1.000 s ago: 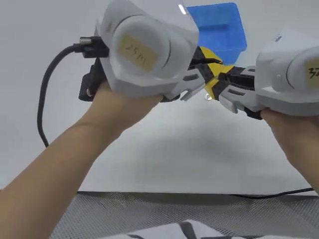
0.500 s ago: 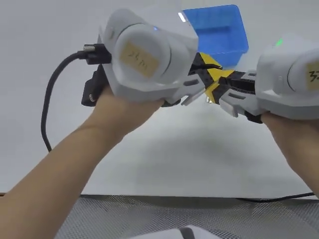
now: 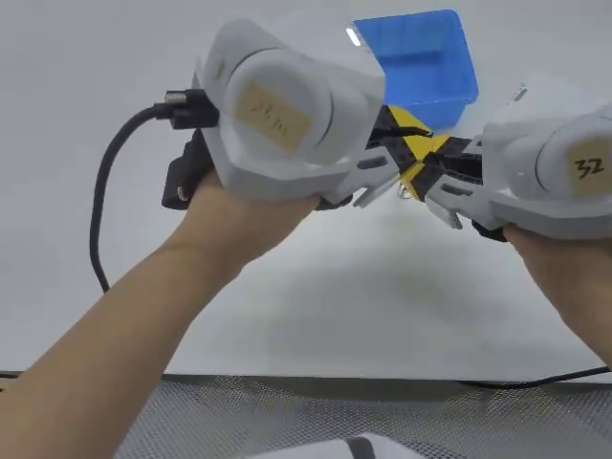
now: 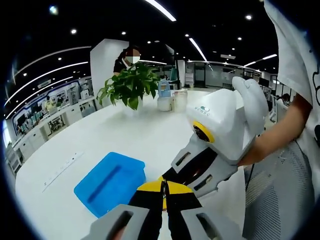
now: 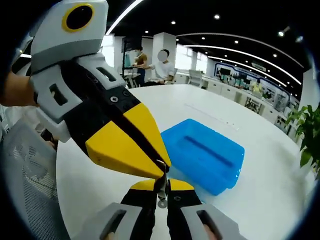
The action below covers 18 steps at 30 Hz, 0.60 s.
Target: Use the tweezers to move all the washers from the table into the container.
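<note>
Over the white counter (image 3: 316,306), short of the blue plastic container (image 3: 426,57) by its far edge, left tongs (image 4: 163,186) and right tongs (image 5: 160,191) stay narrow; the right pinch thin metal tweezers (image 5: 160,183) bearing a small silver washer (image 5: 161,203), undelivered.

- Head view: set above and behind, close over the left gripper (image 3: 409,143) and the right gripper (image 3: 426,167). It faces forward and down across the table (image 3: 316,306) to the blue container (image 3: 421,62).
- Left gripper view: low, looks along its own jaws at the right gripper, close range.
- Right gripper view: opposed, faces the left gripper.
- Shared by all three: container, meeting jaw tips.
</note>
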Each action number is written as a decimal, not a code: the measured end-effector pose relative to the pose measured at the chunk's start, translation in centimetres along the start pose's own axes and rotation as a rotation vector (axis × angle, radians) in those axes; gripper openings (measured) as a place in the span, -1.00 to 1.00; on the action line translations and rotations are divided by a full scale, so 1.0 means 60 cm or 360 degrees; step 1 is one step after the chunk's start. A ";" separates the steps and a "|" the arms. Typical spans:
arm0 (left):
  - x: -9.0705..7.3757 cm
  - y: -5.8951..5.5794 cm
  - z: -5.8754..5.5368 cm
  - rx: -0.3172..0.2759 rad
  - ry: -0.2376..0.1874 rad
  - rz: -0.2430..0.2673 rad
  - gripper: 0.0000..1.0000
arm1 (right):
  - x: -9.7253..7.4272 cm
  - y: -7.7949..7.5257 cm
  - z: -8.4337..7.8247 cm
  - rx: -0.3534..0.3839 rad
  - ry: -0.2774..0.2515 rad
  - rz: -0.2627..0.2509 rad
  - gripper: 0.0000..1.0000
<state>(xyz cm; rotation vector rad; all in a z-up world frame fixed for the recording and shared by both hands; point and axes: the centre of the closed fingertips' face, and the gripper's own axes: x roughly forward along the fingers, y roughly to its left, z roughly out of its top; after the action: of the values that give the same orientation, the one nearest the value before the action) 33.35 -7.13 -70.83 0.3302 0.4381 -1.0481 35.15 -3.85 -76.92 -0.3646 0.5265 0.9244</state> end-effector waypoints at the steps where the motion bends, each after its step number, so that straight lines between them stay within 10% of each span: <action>1: -0.003 0.001 0.003 0.0001 -0.0007 0.0006 -1.00 | -0.003 0.000 0.006 -0.0003 -0.0010 0.0001 -0.93; 7: -0.020 0.009 0.027 0.0031 -0.0045 0.0041 -1.00 | -0.013 -0.003 0.034 -0.0033 -0.0057 -0.0004 -0.94; 18: -0.003 0.004 0.001 0.0029 0.0004 0.0019 -1.00 | -0.004 0.002 0.003 0.0080 -0.0003 0.0058 -0.88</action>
<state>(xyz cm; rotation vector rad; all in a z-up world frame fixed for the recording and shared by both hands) 33.53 -6.90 -70.68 0.3501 0.4286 -1.0406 34.99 -3.87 -76.64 -0.3097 0.5555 0.9452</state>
